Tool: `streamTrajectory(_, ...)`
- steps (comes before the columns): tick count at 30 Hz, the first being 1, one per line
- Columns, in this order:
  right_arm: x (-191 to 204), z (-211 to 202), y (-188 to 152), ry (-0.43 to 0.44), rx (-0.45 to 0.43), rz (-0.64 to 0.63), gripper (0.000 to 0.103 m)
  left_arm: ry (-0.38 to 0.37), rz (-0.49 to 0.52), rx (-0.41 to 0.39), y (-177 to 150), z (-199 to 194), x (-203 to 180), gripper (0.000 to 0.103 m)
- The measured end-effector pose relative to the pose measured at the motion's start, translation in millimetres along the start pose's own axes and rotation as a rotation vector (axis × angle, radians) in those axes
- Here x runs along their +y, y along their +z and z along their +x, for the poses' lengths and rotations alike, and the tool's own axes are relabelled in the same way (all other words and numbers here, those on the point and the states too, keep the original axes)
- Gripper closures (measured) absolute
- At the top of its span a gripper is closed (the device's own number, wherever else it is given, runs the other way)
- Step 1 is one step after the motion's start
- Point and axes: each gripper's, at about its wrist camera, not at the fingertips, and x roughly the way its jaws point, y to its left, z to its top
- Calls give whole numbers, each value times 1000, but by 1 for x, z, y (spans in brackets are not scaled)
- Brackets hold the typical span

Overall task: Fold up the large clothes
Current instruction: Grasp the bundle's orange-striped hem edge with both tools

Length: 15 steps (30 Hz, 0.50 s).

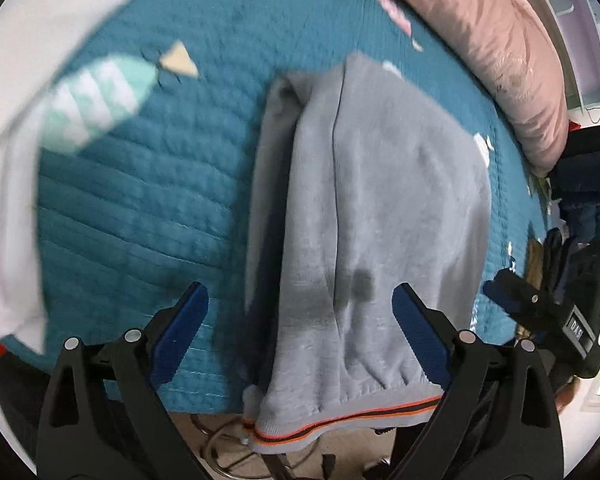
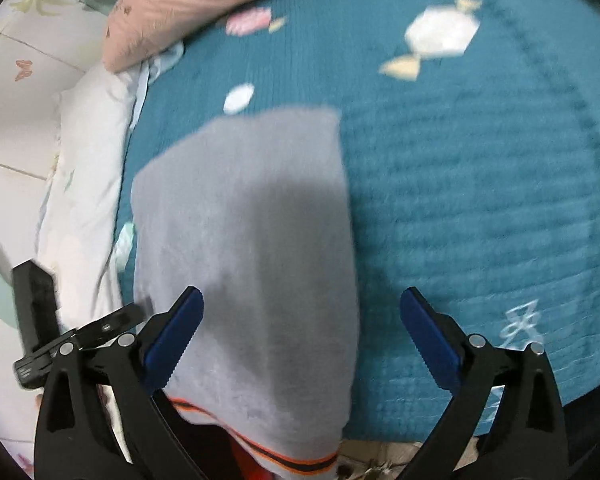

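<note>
A teal quilted bedspread [image 1: 148, 184] covered the bed, with a pink duvet [image 1: 496, 40] bunched along its far side. The folded grey garment [image 1: 372, 208] lay on it, its orange-striped hem at the bed's near edge. Both the left tongs [image 1: 300, 332] and right tongs [image 2: 300, 336] pointed steeply down over it, spread wide, gripping nothing.

The grey garment [image 1: 372, 208] overhangs the near edge of the bed [image 1: 140, 200]; its striped hem [image 1: 340, 424] hides the floor below. In the right wrist view, motion blur smears the quilt prints [image 2: 440, 36], and the frame crops the pink pillow [image 2: 188, 4].
</note>
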Motion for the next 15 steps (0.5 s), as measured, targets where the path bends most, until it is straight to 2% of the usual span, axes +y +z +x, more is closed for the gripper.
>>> streamTrajectory(2,-1,9,-1,7,30,-2,8,-33,-7,31,2,12,3,10)
streamTrajectory(5,0,24,-1,22,69,-12,8,-137,-58,75,8,33,10,5)
streamTrajectory(10,0,45,1,93,121,17,7,-169,-110,84,17,36,13,5)
streamTrajectory(12,-1,52,4,98,118,25,8,-198,-81,83,16,35,7,5)
streamTrajectory(13,0,54,5,100,121,28,9,-207,-54,82,14,34,2,5)
streamTrajectory(15,5,49,5,77,113,7,23,-176,-2,65,8,36,-8,6)
